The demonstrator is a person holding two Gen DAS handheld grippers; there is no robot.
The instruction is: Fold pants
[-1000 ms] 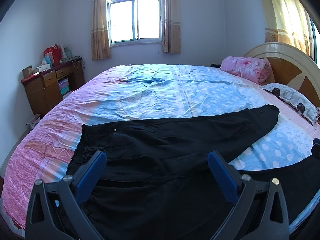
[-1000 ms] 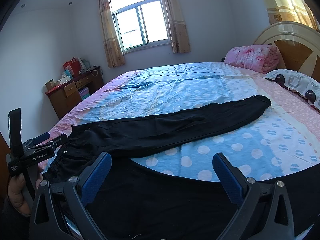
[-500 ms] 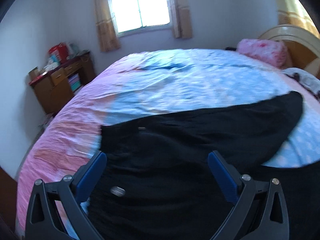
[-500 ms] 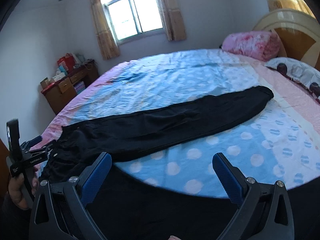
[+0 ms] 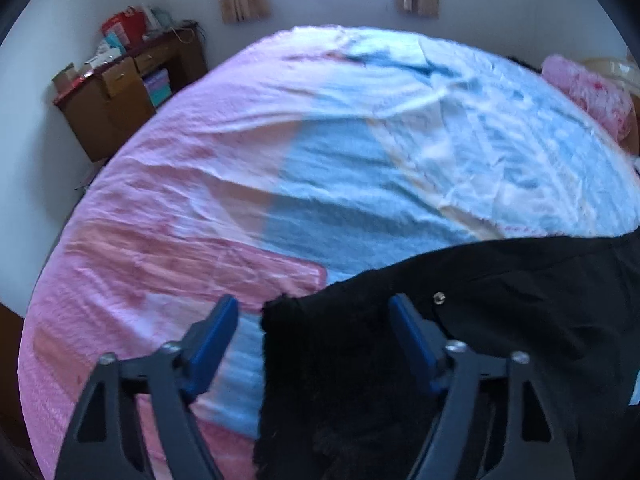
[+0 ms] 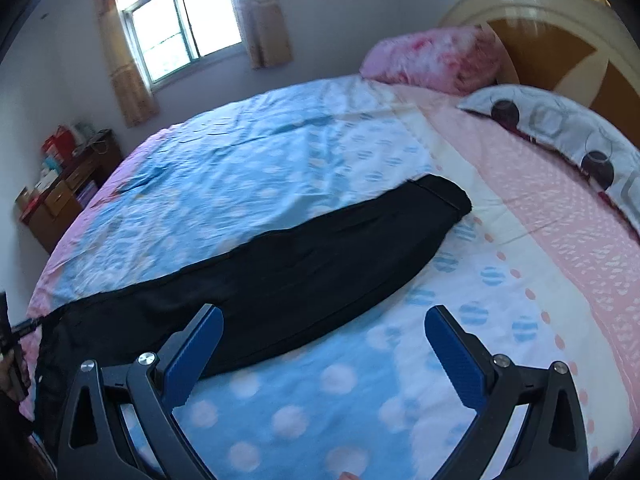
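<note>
My left tongs (image 5: 312,322) gape around the long black cotton pants' (image 6: 320,256) waistband, probably untouched, ready to pinch; right tongs (image 6: 324,340) wide, cuff at one o'clock.

The pants (image 6: 320,256) are plain black. The bed sheet (image 6: 320,152) is pale blue with white dots, turning pink at its edges. A blanket (image 6: 436,56) at the head edge is pink with red blotches; the pillow (image 6: 560,120) is grey-white with dark circles. Both grippers' pads (image 6: 196,356) are blue. The curtains (image 6: 264,20) are tan, the desk (image 5: 116,96) brown.
</note>
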